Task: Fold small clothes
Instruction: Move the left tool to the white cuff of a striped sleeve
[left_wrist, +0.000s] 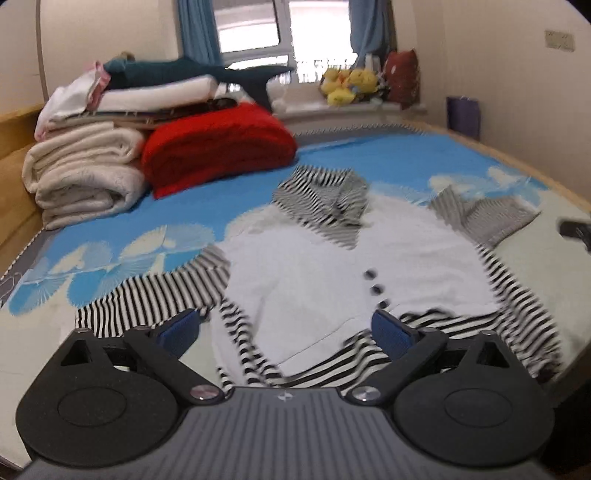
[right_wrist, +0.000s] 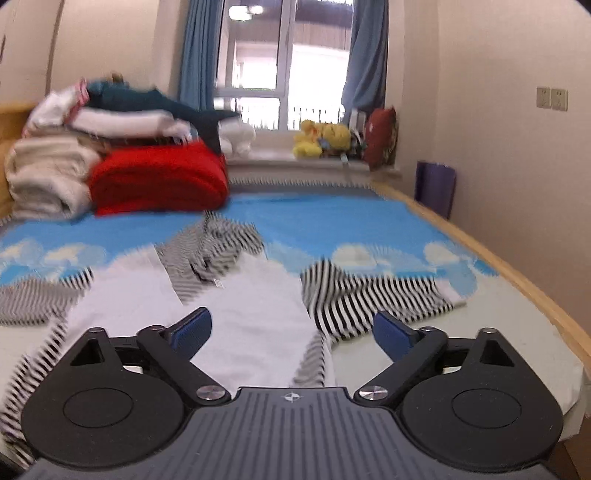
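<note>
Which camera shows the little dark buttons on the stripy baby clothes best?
The left wrist view. There the buttons run in a short row down the white front of the stripy garment, just above the open left gripper. In the right wrist view the garment is visible, but I can't find any buttons.

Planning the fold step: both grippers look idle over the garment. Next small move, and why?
Probably lower the right gripper onto the black-and-white striped sleeve and grip it: both sleeves lie spread out, the white-bodied garment is unfolded, and both jaws stand open and empty, the left gripper too.
</note>
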